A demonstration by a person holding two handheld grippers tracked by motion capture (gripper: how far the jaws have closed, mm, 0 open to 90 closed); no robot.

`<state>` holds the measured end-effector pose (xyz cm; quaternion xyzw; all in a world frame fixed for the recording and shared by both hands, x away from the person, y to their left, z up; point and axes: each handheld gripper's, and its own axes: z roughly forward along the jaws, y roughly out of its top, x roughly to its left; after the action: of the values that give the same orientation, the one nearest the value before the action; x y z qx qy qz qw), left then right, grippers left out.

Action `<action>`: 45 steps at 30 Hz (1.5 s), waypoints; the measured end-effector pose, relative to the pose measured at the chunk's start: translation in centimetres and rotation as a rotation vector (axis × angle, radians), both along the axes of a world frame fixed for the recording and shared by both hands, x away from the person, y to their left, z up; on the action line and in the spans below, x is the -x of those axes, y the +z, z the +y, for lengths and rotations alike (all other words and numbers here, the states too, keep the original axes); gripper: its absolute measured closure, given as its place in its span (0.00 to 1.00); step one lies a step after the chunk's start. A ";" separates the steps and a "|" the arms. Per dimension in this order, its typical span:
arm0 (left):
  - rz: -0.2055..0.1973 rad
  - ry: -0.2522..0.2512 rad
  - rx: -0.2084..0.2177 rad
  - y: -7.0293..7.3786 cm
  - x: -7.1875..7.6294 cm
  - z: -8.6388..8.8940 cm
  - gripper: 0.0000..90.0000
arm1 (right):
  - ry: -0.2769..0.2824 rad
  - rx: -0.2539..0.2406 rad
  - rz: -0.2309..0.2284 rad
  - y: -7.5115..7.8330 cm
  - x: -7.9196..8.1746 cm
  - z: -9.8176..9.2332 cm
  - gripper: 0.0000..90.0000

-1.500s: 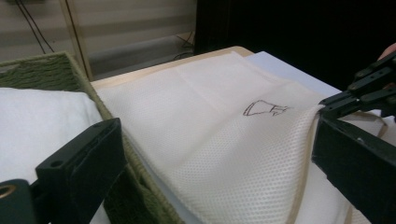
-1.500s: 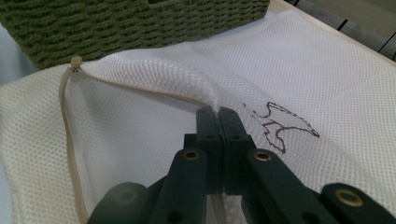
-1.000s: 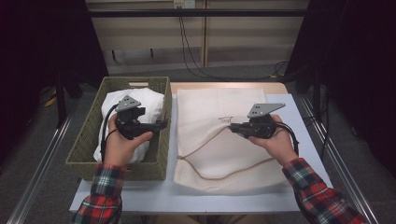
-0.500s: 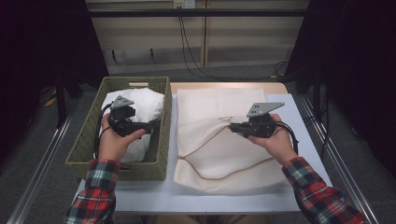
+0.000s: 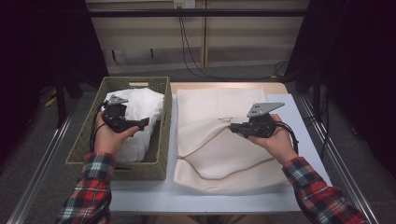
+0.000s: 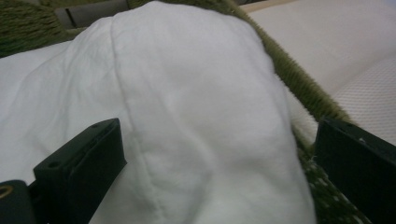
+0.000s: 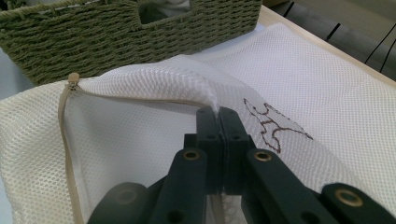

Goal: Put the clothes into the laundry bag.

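On the table (image 5: 140, 198), the right gripper (image 5: 232, 126) pinches the mesh laundry bag's (image 5: 219, 154) opening up, while the open left gripper (image 5: 145, 122) straddles white cloth (image 5: 140, 105) not yet lifted from the woven basket (image 5: 161, 154).

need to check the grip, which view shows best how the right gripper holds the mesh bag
The right gripper view: the right gripper is shut on a pinched-up fold of the mesh bag by its zip. The high view shows the bag whole, but the pinch is tiny. The left gripper view catches one corner.
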<state>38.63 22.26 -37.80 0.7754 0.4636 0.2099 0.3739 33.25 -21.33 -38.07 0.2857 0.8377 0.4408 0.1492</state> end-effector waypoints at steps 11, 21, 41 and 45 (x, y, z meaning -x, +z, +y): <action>0.014 0.042 -0.026 -1.1 -0.9 0.1 0.00 | 0.005 -0.006 0.005 -0.5 0.0 -0.1 0.99; 0.045 0.049 -0.033 -2.5 -1.6 0.5 0.00 | 0.003 -0.003 0.009 -0.6 0.1 0.0 0.99; 0.078 -0.008 -0.006 -3.4 -1.9 -0.1 0.00 | 0.011 -0.002 0.017 -0.9 -0.1 0.3 0.99; 0.078 -0.018 -0.018 -3.6 -1.9 -0.7 0.00 | 0.012 0.000 0.017 -1.0 -0.2 0.4 0.99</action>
<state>40.56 21.60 -41.41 0.7906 0.4689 0.1803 0.3502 33.41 -20.97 -39.06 0.2842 0.8407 0.4393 0.1394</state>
